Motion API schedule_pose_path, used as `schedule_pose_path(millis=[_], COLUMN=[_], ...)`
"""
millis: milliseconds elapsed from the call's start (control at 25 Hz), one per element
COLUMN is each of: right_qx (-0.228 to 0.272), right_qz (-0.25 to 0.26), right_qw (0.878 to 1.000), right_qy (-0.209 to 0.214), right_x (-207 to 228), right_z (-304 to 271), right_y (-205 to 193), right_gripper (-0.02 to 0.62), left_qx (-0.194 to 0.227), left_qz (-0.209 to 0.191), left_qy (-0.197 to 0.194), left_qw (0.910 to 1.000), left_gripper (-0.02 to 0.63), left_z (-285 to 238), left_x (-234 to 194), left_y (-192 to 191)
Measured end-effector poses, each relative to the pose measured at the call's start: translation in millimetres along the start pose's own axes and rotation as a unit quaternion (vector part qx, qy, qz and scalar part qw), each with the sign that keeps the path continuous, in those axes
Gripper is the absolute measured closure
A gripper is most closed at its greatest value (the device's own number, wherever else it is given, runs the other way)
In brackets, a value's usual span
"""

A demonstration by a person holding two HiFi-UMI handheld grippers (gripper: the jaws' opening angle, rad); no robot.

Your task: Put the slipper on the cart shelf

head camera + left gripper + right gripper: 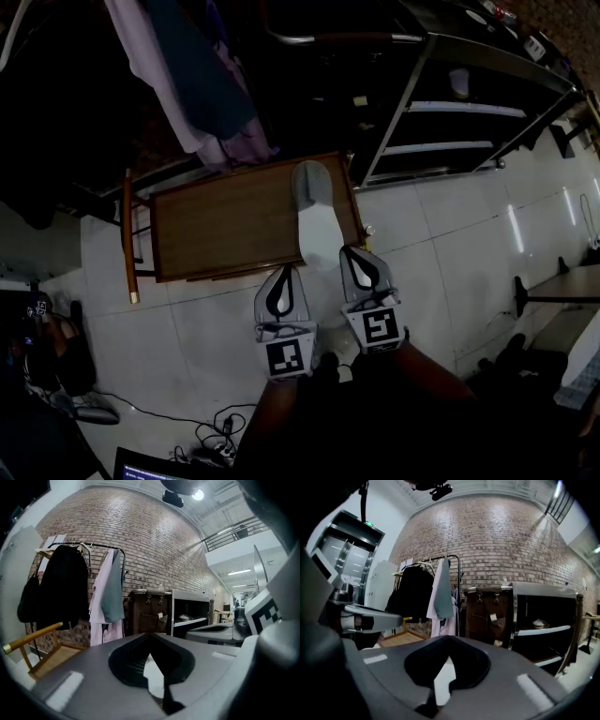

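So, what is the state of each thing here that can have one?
Slipper: lying on the table, not yet on the cart.
Left tongs: shut, empty.
Right tongs: shut, empty, close beside the slipper's near end.
Cart: open shelves, no slipper on them.
Clothes: hanging up.

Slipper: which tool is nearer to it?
Right, narrowly. The right tool almost touches the slipper at its near end, on the right side; the left tool sits apart, lower left of that end.
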State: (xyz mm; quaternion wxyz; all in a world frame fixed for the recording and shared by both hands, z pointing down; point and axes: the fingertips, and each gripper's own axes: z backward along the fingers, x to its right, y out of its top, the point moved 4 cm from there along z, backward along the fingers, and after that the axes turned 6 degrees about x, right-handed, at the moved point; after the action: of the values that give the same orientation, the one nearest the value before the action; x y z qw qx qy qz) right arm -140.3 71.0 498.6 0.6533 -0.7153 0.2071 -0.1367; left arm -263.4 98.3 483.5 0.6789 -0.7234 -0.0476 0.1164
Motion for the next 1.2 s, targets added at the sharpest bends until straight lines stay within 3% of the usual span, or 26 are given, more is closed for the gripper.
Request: schedule_pose_path(millis=[160,400,680,840,1080,1200], right_qx=[-0.065,-0.120,-0.180,-0.201,-0.233,-0.237], right_qz=[-0.034,-0.096,-0.235,-0.326,-0.466,-0.513], right_qw=[0.997,0.988,0.955,0.923,0.853,0.825], right_qy=[-0.005,0.010,-0.012,-0.027,-0.035,-0.030], right_x=[2.0,-4.6,3.0,7.1,-0.5,-3.9], right_z=[-4.0,-5.9,-11.0,-13.4,-10.6,-15.4], right_y=[-42.4,-78.3,-119.7,-141.3,-182.2,-193.4], right_gripper=[0.566,0.503,0.386,0.317,0.281,0.268], left_qx=[-0.002,-0.010,-0.021,-0.025,-0.029,-0.031], left_qz=[0.002,0.005,0.004,0.011,0.007,0.006], left_qy=[0.001,0.000,-0.004,-0.003,-0.012,-0.015], left_qw=[1.0000,0.9999,0.9998,0.9996,0.9995,0.9994], left_gripper=[0.591,0.591,0.591,0.591,0.591,0.591], left_z=[-4.7,-7.5,-8.8,-9.9,-7.2,-4.3], left_x=[-4.1,-6.4,-8.7,-7.7,-8.7,-9.6], left_y=[-7.0,-17.4,-22.9,-25.9,-24.6,-26.1])
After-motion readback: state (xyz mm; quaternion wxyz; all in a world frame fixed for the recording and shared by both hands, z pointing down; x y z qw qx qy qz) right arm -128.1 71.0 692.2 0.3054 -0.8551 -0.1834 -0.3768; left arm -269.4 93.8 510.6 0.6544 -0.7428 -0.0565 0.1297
